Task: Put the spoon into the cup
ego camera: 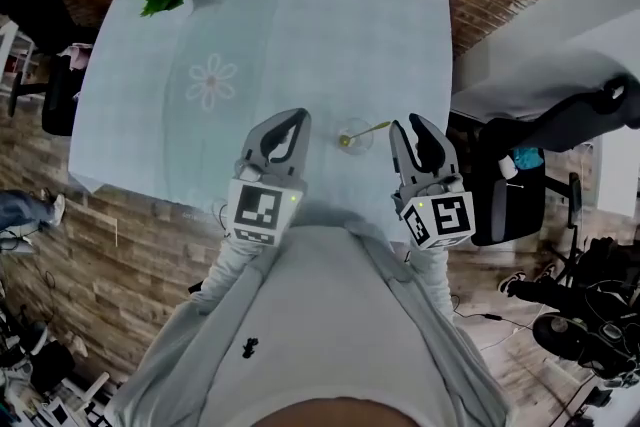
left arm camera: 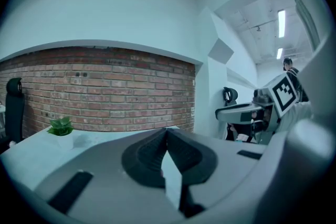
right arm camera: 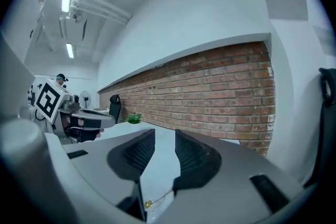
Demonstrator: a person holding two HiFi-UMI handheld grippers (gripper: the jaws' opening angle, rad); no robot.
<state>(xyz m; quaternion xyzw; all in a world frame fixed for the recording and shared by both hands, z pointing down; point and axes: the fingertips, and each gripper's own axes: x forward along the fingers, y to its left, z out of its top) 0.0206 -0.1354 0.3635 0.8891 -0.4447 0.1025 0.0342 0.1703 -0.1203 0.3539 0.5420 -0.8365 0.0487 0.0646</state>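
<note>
Spoon: centre frame, bowl down in the cup, handle propped on the rim; task looks done.
Your right gripper: jaws apart, empty, just beside it.
Your left gripper: clenched on nothing, idle.

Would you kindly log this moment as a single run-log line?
left gripper: shut, empty | right gripper: open, empty | spoon: in cup | cup: on table, between grippers
</note>
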